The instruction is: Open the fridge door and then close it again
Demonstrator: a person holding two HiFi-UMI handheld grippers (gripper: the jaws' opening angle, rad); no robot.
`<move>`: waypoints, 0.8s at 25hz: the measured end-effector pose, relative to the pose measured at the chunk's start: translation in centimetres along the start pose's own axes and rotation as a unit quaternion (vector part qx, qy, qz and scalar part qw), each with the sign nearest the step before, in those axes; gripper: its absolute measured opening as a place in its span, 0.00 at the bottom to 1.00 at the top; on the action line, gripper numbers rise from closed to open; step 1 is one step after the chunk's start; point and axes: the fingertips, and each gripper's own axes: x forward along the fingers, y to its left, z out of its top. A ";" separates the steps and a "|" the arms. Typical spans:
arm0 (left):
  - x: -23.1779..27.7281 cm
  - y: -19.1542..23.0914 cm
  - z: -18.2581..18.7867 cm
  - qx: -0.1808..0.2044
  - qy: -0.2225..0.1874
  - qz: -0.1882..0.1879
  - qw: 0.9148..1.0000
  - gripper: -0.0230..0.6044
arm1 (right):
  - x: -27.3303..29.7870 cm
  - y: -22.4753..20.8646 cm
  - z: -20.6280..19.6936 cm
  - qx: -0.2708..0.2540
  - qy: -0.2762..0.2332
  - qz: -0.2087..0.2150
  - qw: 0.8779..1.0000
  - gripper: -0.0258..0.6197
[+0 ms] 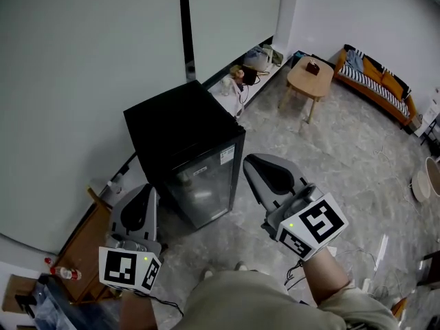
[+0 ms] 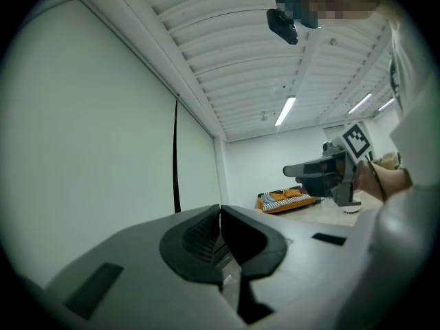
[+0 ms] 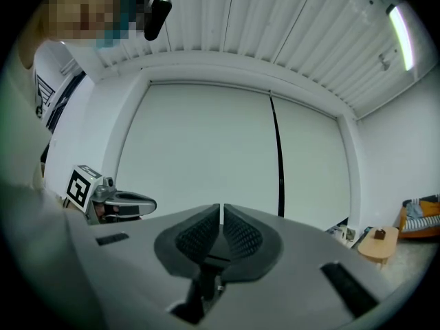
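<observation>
A low black fridge [image 1: 180,130] stands on the floor against the pale wall, and its glass-fronted door [image 1: 204,185] is closed. Both grippers are raised above the floor in front of it and touch nothing. My left gripper [image 1: 148,188] hovers by the fridge's lower left corner, jaws shut and empty [image 2: 220,216]. My right gripper [image 1: 250,161] hangs just right of the door, also shut with nothing between its pads [image 3: 221,216]. Each gripper view looks level across the room and catches the other gripper [image 2: 322,171] [image 3: 115,202]. The fridge is not seen in either.
A wooden coffee table [image 1: 311,78] and a striped sofa [image 1: 377,80] stand at the far right. Clutter [image 1: 242,73] lies along the wall behind the fridge. A wooden stand [image 1: 81,251] is at the lower left. Cables [image 1: 357,260] trail on the marble floor.
</observation>
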 end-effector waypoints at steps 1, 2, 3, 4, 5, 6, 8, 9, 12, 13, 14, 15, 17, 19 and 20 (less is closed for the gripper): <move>0.2 -0.5 -0.5 -0.003 0.004 -0.003 1.000 0.05 | -0.5 -0.4 -0.2 0.000 0.003 -0.003 1.000 0.05; 0.4 -1.0 -1.0 -0.006 0.010 -0.006 1.000 0.05 | -1.0 -0.7 -0.5 -0.002 0.006 -0.007 1.000 0.05; 0.6 -1.4 -1.6 -0.010 0.016 -0.008 1.000 0.05 | -1.4 -1.0 -0.8 -0.005 0.009 -0.011 1.000 0.05; 0.8 -1.8 -2.2 -0.012 0.022 -0.010 1.000 0.05 | -1.8 -1.3 -1.2 -0.006 0.013 -0.014 1.000 0.05; 0.9 -2.2 -2.7 -0.015 0.027 -0.011 0.999 0.05 | -2.2 -1.5 -1.7 -0.003 0.016 -0.015 1.000 0.05; 1.1 -2.6 -3.2 -0.018 0.031 -0.012 0.999 0.05 | -2.5 -1.7 -2.3 0.004 0.020 -0.014 1.000 0.05; 1.4 -3.2 -3.9 -0.030 0.036 -0.017 0.999 0.05 | -2.8 -2.0 -3.5 0.011 0.033 -0.010 0.999 0.05; 1.5 -3.5 -4.1 -0.040 0.036 -0.020 0.998 0.05 | -2.9 -2.0 -4.2 0.008 0.041 -0.010 0.999 0.05; 1.9 -4.2 -4.6 -0.059 0.038 -0.025 0.997 0.05 | -3.2 -2.0 -6.1 0.001 0.062 -0.010 0.998 0.05; 2.1 -4.4 -4.8 -0.059 0.041 -0.026 0.997 0.05 | -3.3 -1.9 -6.6 -0.003 0.068 -0.011 0.998 0.05; 2.2 -4.6 -5.1 -0.059 0.044 -0.026 0.997 0.05 | -3.3 -1.9 -7.0 -0.008 0.075 -0.011 0.997 0.05; 2.3 -4.8 -5.3 -0.060 0.048 -0.028 0.997 0.05 | -3.3 -1.9 -7.4 -0.012 0.080 -0.011 0.997 0.05; 2.6 -5.0 -5.9 -0.059 0.053 -0.030 0.996 0.05 | -3.2 -1.9 -8.2 -0.011 0.091 -0.007 0.996 0.04; 2.7 -5.2 -6.3 -0.059 0.054 -0.031 0.996 0.05 | -3.1 -1.7 -9.1 -0.003 0.103 0.003 0.995 0.04; 2.7 -5.3 -6.5 -0.062 0.054 -0.030 0.996 0.05 | -3.1 -1.6 -9.6 0.001 0.110 0.007 0.994 0.04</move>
